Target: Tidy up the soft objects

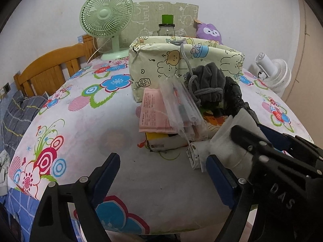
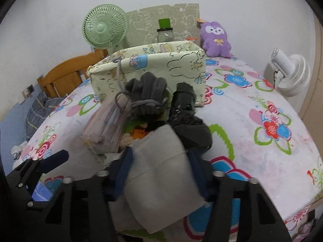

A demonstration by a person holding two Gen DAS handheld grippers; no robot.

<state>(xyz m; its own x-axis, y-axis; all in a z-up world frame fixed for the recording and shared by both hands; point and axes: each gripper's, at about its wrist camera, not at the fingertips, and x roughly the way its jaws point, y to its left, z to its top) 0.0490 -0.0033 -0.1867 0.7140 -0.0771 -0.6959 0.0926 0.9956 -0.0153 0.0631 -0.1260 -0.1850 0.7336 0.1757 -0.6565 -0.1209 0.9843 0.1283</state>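
A cream fabric storage box (image 1: 187,60) with cartoon animals stands on the flowered table; it also shows in the right wrist view (image 2: 161,62). In front of it lies a pile: dark grey gloves (image 1: 210,80) tied with a grey cord, a black plastic bag (image 2: 187,109), a clear sleeve of pens (image 1: 181,109), pink paper (image 1: 151,109). My right gripper (image 2: 159,157) is shut on a folded grey cloth (image 2: 161,173), at the pile's near edge. My left gripper (image 1: 161,161) is open and empty, left of that cloth (image 1: 232,139).
A green fan (image 1: 107,18) stands at the back left, a white fan (image 2: 290,74) at the right edge. A jar with a green lid (image 2: 164,32) and a purple plush toy (image 2: 216,38) stand behind the box. A wooden bed frame (image 1: 50,68) lies beyond the table's left side.
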